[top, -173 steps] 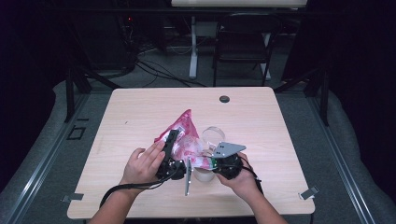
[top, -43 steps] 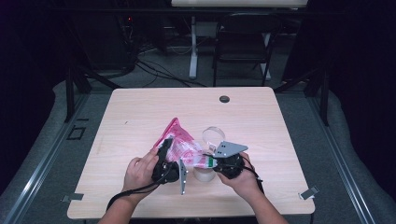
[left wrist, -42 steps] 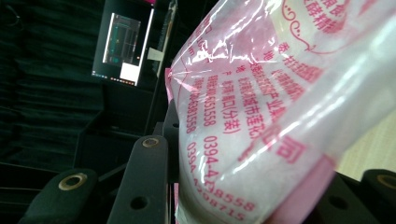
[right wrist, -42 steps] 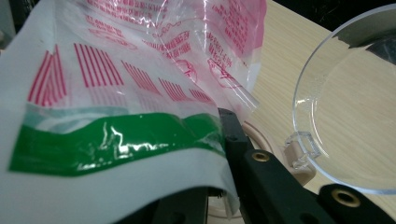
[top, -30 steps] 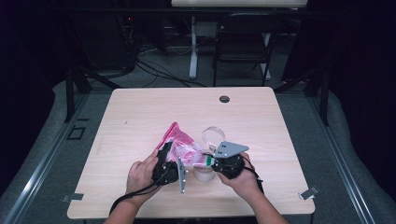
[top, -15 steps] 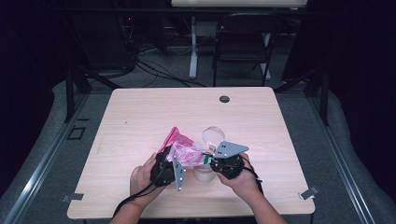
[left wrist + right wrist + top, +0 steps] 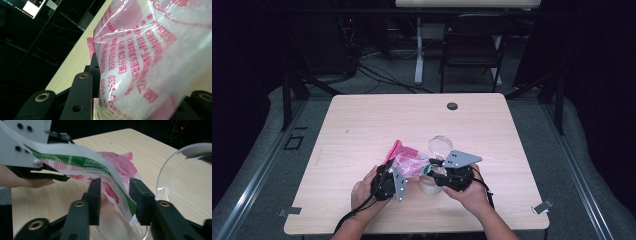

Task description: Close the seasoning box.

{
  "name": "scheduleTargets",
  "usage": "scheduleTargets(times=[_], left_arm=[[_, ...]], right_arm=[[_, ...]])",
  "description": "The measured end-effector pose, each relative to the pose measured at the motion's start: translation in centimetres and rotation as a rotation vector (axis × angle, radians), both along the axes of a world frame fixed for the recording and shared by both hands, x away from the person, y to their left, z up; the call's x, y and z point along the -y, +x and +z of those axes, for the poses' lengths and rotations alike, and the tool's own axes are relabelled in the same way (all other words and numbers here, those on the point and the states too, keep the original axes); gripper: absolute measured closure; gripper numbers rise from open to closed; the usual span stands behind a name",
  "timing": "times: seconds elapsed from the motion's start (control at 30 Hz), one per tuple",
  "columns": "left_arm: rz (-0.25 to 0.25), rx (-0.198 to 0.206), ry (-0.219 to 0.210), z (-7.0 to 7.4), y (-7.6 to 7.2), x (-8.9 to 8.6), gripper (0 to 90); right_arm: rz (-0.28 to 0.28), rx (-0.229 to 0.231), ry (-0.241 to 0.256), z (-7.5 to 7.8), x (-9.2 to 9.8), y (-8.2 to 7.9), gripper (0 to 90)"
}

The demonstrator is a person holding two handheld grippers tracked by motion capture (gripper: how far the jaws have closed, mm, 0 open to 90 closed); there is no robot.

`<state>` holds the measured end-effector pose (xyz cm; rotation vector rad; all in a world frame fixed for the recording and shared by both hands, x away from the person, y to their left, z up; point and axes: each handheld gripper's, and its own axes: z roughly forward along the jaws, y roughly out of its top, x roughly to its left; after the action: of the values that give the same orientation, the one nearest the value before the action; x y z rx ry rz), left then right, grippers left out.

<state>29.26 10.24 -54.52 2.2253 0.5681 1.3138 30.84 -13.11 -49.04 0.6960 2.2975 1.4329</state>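
Near the tabletop's front edge, the left gripper (image 7: 388,176) clamped its jaws on the pink printed plastic bag (image 7: 408,161). The right gripper (image 7: 115,192) held the bag's other end between narrowly parted jaws, above a clear cup (image 7: 430,184).

Two hand-held grippers in matte black: the left gripper (image 7: 388,176) carries a grey three-cornered plate dotted with small holes, as does the right gripper (image 7: 446,172), lower centre of the high view. Thin black cables trail from both toward the bottom edge. In the right gripper view, blocky square fingertips (image 7: 95,192) rise on slotted arms with brass-ringed pivots. Both forearms are bare, without sleeves.
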Motion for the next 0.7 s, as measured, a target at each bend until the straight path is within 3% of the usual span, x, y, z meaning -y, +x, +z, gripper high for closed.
scheduleTargets(times=[0.17,0.37,0.6,0.7], left_arm=[[-0.002,-0.042,-0.048,-0.1,0.4,-0.4,70.8],[0.002,-0.074,-0.091,-0.1,0.6,-0.7,70.9],[-0.011,-0.193,-0.226,-0.4,1.4,-1.6,71.0],[-0.003,-0.225,-0.272,-0.6,1.7,-1.9,71.0]], right_arm=[[0.0,0.0,0.037,0.0,0.0,0.2,50.3],[-0.009,0.006,0.084,0.3,0.4,0.2,46.7],[-0.016,0.017,0.126,0.9,1.0,0.0,46.3],[-0.018,0.024,0.149,1.1,1.3,0.0,46.3]])
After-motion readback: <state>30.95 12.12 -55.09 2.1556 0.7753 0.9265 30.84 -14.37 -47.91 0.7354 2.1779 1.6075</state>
